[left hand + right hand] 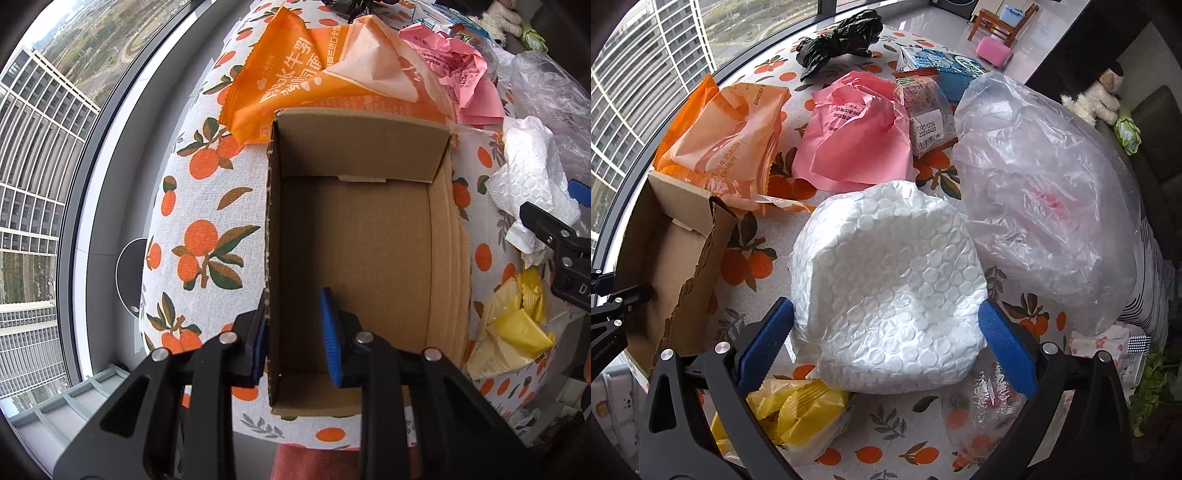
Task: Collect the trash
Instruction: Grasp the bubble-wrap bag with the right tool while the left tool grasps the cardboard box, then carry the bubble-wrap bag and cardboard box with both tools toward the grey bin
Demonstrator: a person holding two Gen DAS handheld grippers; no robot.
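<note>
An open brown cardboard box [354, 236] sits on the orange-print tablecloth [207, 206]; it also shows in the right wrist view [665, 258]. My left gripper [295, 336] straddles the box's left wall, one pad outside and one inside, and looks closed on it. A white bubble-wrap wad [894, 288] lies between my right gripper's blue pads. My right gripper [886, 347] is wide open around it. The wad also shows in the left wrist view [532, 192], with the right gripper [554, 236] by it.
An orange snack bag [325, 74], a pink paper [857, 129], a clear plastic bag [1045, 192], a yellow wrapper [798, 410], a black bag [838, 37] and small packets [927, 110] lie on the table. A window runs along the left edge.
</note>
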